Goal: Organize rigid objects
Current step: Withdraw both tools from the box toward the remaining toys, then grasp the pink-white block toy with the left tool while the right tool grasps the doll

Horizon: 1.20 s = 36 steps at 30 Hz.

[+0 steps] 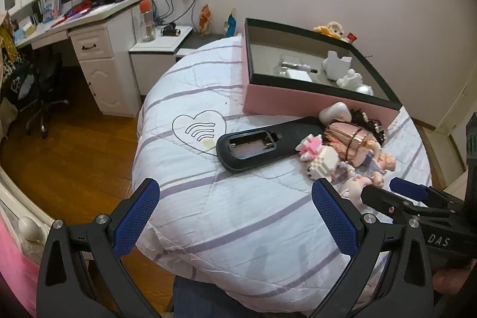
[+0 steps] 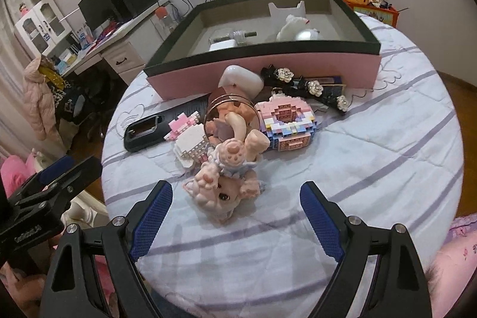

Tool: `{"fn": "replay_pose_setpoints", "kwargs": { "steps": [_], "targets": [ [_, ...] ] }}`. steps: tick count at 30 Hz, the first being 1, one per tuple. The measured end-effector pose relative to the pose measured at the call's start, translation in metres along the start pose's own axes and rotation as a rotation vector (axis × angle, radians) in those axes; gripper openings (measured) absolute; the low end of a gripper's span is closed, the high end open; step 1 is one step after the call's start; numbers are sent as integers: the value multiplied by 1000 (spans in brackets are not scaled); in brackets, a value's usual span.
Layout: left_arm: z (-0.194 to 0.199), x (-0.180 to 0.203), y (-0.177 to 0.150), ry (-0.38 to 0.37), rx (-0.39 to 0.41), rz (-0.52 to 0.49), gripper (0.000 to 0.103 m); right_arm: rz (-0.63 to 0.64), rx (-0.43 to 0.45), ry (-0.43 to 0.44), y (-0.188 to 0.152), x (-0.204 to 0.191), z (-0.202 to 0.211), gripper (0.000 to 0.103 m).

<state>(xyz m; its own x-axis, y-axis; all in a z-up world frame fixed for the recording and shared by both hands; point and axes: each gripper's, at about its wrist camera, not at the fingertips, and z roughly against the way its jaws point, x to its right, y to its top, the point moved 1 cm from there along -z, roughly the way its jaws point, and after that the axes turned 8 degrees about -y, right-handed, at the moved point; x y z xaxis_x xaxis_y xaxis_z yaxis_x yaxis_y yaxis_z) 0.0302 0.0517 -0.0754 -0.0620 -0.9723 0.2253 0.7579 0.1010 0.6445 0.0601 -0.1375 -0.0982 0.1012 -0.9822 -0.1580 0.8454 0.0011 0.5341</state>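
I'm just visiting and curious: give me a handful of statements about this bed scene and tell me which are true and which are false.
1. Both pairs of tongs, left and right, stand open and hold nothing. True.
2. The pink box is empty. False: it already holds several white items and a clear bottle-like thing.
3. The black remote lies with its battery bay uncovered. True.
4. The pink doll figure sits inside the box. False: it lies on the quilt, just ahead of the right tongs.
5. The pastel brick-built model rests on the quilt in front of the box. True.
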Motion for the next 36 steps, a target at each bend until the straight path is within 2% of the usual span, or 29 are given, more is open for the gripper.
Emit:
{"fn": "replay_pose_setpoints", "kwargs": {
  "steps": [3, 6, 7, 14, 26, 27, 28, 36],
  "targets": [
    [-7, -4, -1, 0, -14, 8, 103, -14, -6, 15, 3, 1, -9, 87],
    [-14, -4, -1, -5, -30, 8, 103, -17, -16, 27, 4, 0, -18, 66],
    [-16, -3, -2, -8, -35, 6, 103, -22, -18, 45, 4, 1, -22, 62],
    [-25, 5, -2, -18, -55, -9, 103, -11, -9, 70, 3, 3, -19, 61],
    [-36, 29, -1, -38, -75, -49, 103, -43, 24, 70, 0, 31, 5, 61],
    [-37, 32, -1, -39, -77, -55, 103, -47, 24, 78, 0, 33, 4, 51],
    [-37, 35, -2, -39, -78, -60, 103, -56, 19, 70, 1, 35, 1, 48],
    [-40, 38, -2, -23, -87, -69, 103, -40, -1, 37, 5, 29, -25, 53]
  ]
}}
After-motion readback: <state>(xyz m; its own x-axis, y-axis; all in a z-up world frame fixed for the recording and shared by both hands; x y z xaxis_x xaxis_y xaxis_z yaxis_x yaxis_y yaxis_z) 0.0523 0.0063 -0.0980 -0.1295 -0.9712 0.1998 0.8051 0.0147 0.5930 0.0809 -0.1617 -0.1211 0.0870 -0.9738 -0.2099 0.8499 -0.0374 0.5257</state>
